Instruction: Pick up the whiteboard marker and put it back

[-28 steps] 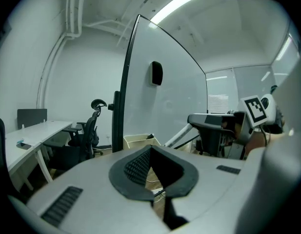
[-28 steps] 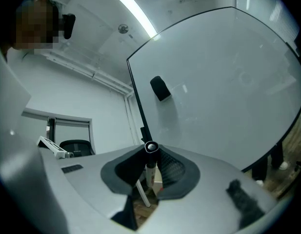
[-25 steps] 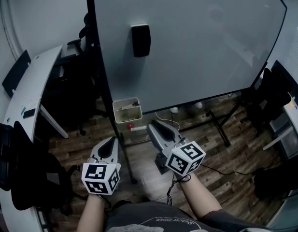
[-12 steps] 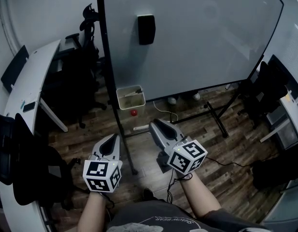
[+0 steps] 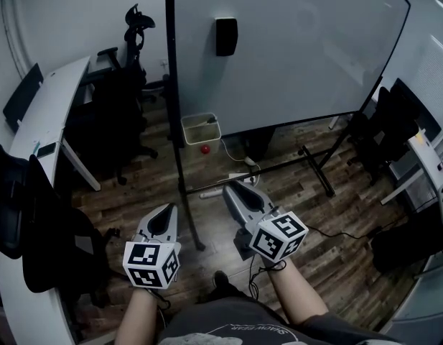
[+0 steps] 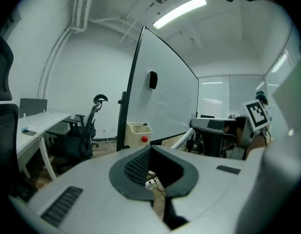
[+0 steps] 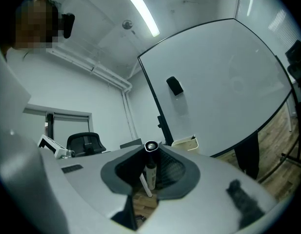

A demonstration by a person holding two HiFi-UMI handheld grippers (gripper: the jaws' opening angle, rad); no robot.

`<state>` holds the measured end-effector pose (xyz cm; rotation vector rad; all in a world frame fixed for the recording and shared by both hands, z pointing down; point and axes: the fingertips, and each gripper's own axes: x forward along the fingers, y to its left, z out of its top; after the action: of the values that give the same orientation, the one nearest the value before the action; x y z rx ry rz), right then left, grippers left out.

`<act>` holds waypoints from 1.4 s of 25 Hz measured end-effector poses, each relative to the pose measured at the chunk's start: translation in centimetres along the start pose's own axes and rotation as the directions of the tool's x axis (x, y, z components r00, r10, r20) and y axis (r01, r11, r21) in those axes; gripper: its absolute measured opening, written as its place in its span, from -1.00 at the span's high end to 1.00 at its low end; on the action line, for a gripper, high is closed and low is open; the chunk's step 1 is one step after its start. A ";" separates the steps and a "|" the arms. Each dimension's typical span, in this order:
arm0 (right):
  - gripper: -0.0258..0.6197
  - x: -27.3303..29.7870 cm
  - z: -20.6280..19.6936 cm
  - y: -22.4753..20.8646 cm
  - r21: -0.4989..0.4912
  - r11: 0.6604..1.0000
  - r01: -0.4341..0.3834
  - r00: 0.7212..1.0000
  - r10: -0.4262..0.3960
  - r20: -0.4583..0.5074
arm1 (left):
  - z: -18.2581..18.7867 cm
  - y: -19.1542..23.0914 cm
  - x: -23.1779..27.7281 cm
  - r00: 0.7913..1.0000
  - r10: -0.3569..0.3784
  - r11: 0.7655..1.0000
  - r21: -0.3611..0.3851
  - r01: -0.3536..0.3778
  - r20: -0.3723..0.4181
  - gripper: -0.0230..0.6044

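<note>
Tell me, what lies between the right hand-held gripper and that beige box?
The head view shows a small red ball and the stand's black floor bar between the right hand-held gripper and beige box.

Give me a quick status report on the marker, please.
Right gripper shut on whiteboard marker, upright between jaws. Left gripper shut, empty. Whiteboard ahead, no obstacle seen.

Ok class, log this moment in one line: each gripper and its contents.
left gripper: shut, empty | right gripper: shut on whiteboard marker | whiteboard: ahead
</note>
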<state>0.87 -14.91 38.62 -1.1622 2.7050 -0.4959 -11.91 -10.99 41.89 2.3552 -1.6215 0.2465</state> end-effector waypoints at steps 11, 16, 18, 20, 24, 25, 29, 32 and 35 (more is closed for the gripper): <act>0.67 -0.1 -0.4 0.9 -0.011 1.000 -0.004 1.000 0.004 -0.013 | -0.6 0.8 -0.9 1.000 0.009 1.000 -0.002 -0.009 -0.008 0.88; 0.67 1.2 0.5 -0.5 -0.014 1.000 -0.013 1.000 0.013 -0.002 | 0.4 0.9 0.9 1.000 0.012 1.000 0.003 -0.012 0.008 0.88; 0.67 2.0 1.3 -1.3 -0.020 1.000 -0.021 1.000 0.021 0.004 | 1.2 1.0 1.8 1.000 0.016 1.000 0.009 -0.016 0.018 0.89; 0.67 3.0 2.2 -2.1 -0.025 0.999 -0.031 0.999 0.031 0.012 | 1.9 1.2 2.9 0.999 0.023 1.000 0.014 -0.024 0.026 0.88; 0.67 5.1 3.8 -4.2 -0.030 0.998 -0.047 0.998 0.048 0.029 | 3.1 2.0 5.2 0.998 0.046 0.999 0.015 -0.047 0.041 0.89; 0.67 5.7 4.1 -4.8 -0.029 0.998 -0.049 0.998 0.050 0.033 | 3.4 2.2 5.8 0.998 0.052 0.999 0.014 -0.052 0.043 0.88; 0.67 7.7 5.1 -7.1 -0.018 0.998 -0.059 0.997 0.059 0.043 | 4.0 3.1 8.1 0.996 0.072 0.997 0.010 -0.072 0.048 0.88; 0.67 9.2 5.9 -8.7 -0.017 0.998 -0.064 0.997 0.065 0.050 | 4.4 3.7 10.1 0.996 0.082 0.997 0.008 -0.082 0.046 0.88; 0.67 10.6 6.6 -10.4 -0.017 0.998 -0.064 0.996 0.065 0.059 | 4.9 4.1 12.1 0.995 0.086 0.996 0.009 -0.086 0.042 0.88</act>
<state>2.37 -30.93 36.07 -1.0712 2.6904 -0.4260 -11.44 -24.68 41.25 2.3157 -1.7471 0.2251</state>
